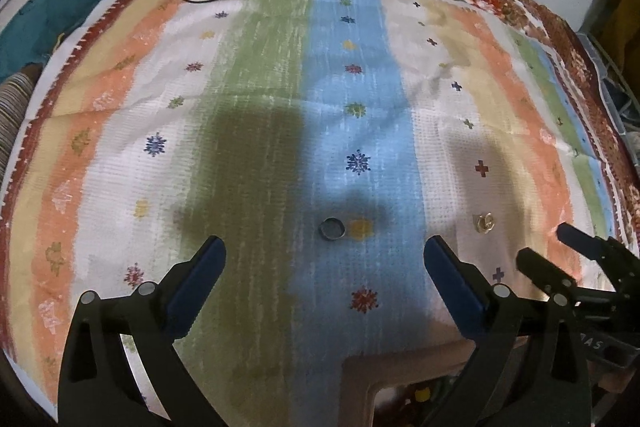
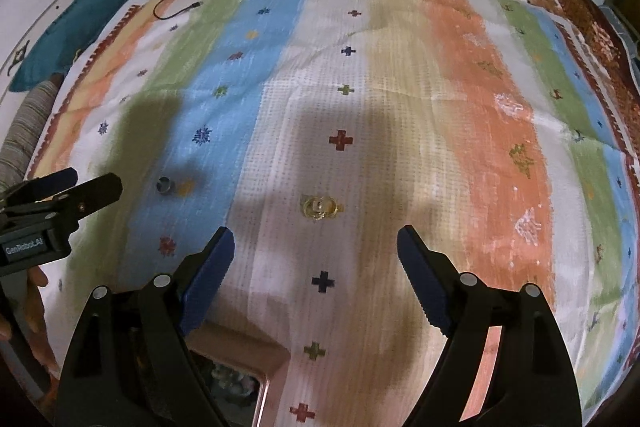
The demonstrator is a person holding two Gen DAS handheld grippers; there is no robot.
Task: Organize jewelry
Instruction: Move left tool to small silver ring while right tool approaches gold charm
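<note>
Both claws are hanging wide open and empty, the left claw (image 1: 324, 259) lining up over the dark round metal ring (image 1: 331, 228) and the right claw (image 2: 316, 247) over the gold ring (image 2: 319, 207) on the striped cloth-covered desk (image 1: 260, 87), seemingly so each can grasp one.

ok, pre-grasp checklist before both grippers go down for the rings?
1. Left gripper open, nothing between its fingers: ok.
2. Right gripper open, nothing between its fingers: ok.
3. Dark ring lies ahead of the left gripper, roughly centred: ok.
4. Gold ring lies ahead of the right gripper, roughly centred: ok.
5. Grippers apart from each other: ok.
6. Striped cloth flat around both rings: ok.
7. Tray at the near edge has room: cannot tell.
</note>
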